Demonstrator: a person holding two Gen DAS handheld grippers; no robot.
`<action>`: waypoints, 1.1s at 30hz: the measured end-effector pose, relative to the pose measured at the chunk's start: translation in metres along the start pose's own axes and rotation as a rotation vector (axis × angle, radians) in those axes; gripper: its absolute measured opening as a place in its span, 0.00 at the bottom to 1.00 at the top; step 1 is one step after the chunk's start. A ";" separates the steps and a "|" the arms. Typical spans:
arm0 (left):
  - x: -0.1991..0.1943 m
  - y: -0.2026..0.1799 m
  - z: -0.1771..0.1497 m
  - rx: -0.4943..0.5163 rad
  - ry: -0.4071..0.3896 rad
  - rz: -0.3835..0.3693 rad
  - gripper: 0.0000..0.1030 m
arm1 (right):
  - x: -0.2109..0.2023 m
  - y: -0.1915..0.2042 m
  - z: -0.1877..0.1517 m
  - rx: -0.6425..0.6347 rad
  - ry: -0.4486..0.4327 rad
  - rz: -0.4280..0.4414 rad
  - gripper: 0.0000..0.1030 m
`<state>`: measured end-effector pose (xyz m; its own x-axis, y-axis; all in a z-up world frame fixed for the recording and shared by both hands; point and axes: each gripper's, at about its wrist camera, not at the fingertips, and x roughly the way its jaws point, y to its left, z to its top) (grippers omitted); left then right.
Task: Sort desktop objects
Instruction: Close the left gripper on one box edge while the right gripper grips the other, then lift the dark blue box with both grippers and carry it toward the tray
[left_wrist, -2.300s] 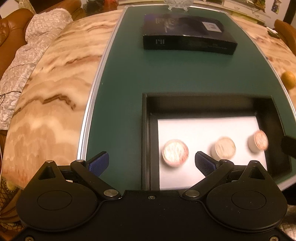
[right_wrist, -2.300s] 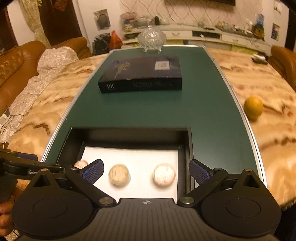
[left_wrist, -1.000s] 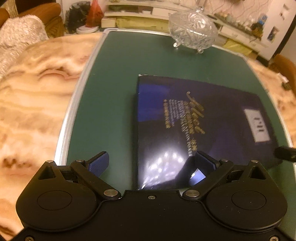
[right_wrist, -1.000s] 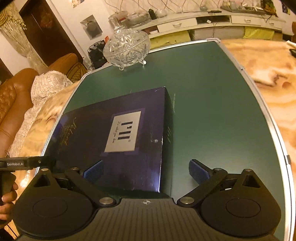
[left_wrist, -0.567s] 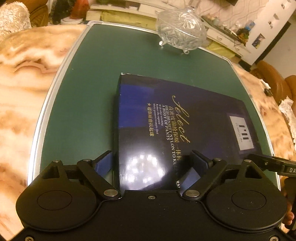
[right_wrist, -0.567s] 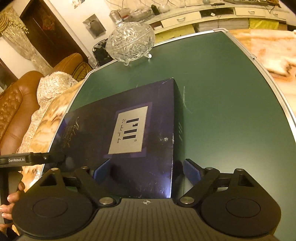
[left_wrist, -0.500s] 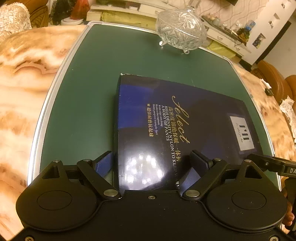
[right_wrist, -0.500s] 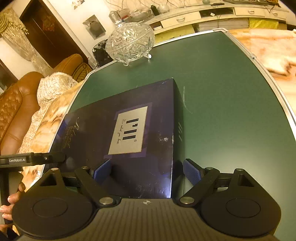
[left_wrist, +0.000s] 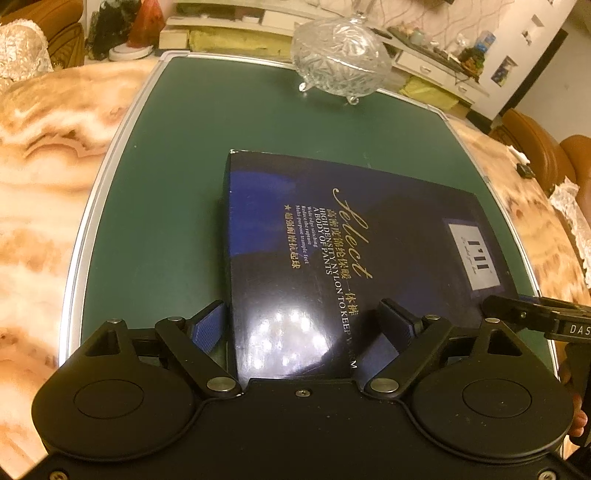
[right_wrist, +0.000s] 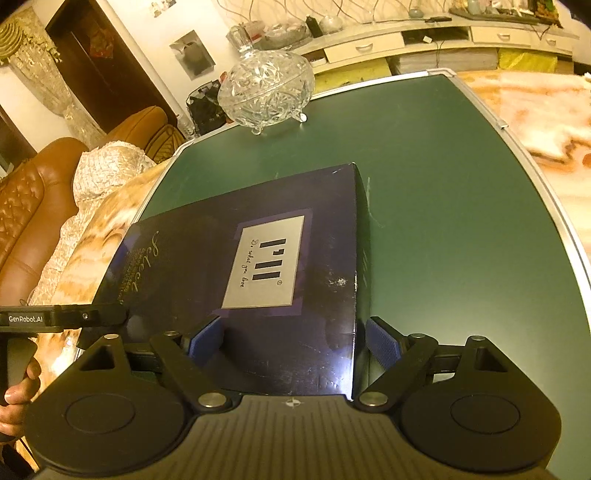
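A dark blue flat box lid (left_wrist: 332, 258) with gold lettering and a silver label lies on the green mat; it also shows in the right wrist view (right_wrist: 266, 266). My left gripper (left_wrist: 306, 328) straddles the lid's near left corner, one finger outside its left edge, the other over its top. My right gripper (right_wrist: 291, 341) straddles the near right corner, its right finger (right_wrist: 380, 347) beside the lid's right side. Both grippers' jaws are narrowed around the lid's corners; firm contact is unclear.
A cut-glass lidded bowl (left_wrist: 340, 59) stands at the far end of the green mat (left_wrist: 166, 184); it also shows in the right wrist view (right_wrist: 266, 92). Marble tabletop (left_wrist: 37, 166) flanks the mat. Leather sofa (right_wrist: 44, 192) at the left.
Both grippers moved from the open box with round items forward to the lid, came down over its near corners, and their jaws narrowed around it.
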<state>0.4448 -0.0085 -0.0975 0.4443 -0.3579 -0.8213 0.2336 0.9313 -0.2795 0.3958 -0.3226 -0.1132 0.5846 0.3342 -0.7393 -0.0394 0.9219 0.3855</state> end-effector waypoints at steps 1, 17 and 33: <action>-0.003 -0.001 -0.001 0.002 -0.001 0.000 0.85 | -0.003 0.001 0.000 -0.004 -0.003 -0.002 0.85; -0.066 -0.019 -0.031 0.015 -0.021 -0.004 0.85 | -0.070 0.037 -0.023 -0.056 -0.022 -0.029 0.85; -0.165 -0.057 -0.098 0.052 -0.053 0.007 0.85 | -0.178 0.079 -0.086 -0.075 -0.070 -0.052 0.84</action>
<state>0.2736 0.0044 0.0049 0.4906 -0.3555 -0.7956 0.2744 0.9296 -0.2461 0.2190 -0.2926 0.0018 0.6423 0.2737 -0.7160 -0.0668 0.9505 0.3034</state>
